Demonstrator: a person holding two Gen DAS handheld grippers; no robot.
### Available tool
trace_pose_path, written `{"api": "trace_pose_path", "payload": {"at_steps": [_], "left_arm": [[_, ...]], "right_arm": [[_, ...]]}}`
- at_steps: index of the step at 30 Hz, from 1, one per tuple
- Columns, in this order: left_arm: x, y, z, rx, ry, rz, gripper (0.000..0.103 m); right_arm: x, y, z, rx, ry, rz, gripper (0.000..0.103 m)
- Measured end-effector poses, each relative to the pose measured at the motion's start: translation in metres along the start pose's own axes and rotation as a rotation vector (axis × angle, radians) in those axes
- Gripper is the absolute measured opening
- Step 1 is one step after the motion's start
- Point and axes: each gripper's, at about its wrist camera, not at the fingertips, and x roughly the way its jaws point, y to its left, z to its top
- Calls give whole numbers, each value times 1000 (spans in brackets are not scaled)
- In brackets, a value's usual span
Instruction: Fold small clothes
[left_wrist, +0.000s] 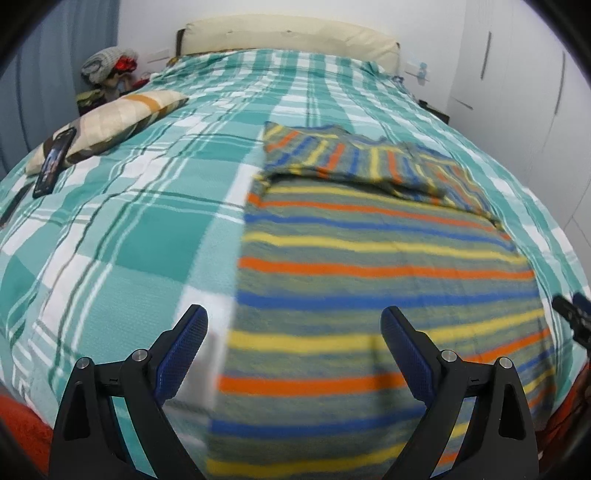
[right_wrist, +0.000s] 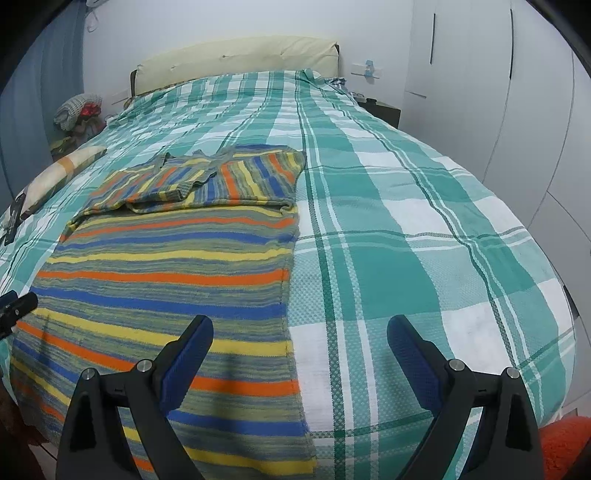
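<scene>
A knitted garment with orange, yellow, blue and grey-green stripes (left_wrist: 373, 266) lies flat on the bed; it also shows in the right wrist view (right_wrist: 166, 273). Its far part, with the sleeves, is folded over onto the body (right_wrist: 207, 177). My left gripper (left_wrist: 293, 321) is open and empty, hovering over the garment's near left edge. My right gripper (right_wrist: 300, 330) is open and empty, hovering over the garment's near right edge. The tip of the right gripper shows at the right edge of the left wrist view (left_wrist: 572, 314), and the left one at the left edge of the right wrist view (right_wrist: 14, 310).
The bed has a teal and white plaid cover (right_wrist: 406, 221) and a cream headboard (left_wrist: 288, 37). A pillow (left_wrist: 110, 118) with a phone (left_wrist: 54, 162) on it lies at the left. White wardrobes (right_wrist: 480, 74) stand on the right. An orange rug (right_wrist: 565, 439) is below.
</scene>
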Motion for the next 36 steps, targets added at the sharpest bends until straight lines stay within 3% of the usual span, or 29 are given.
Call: {"api": "trace_pose_path", "payload": {"at_steps": [2,5,7,11,13,18,36], "left_arm": [[6,21,17,-44,-21,44,96],[25,66,48,-189,-45,112,100],[53,89,66,-215,27,152,101],[106,106,75,-67,138,203,103],[109,105,69,6,82,191,103],[105,104,63,11,34,199,103],[106,105,65,7,35,195,103]], "right_arm": [[-1,-2,1,5,-6,-5,95],[-1,-7,1,16,-8,-14,95],[1,-11,1,26,0,-20,95],[8,-15,0,46,28,-27,95],[8,-15,-2,47,34,-29,95],[9,-17,-2,47,36,-31,95],[15,-22,0,105,46,-8,95]]}}
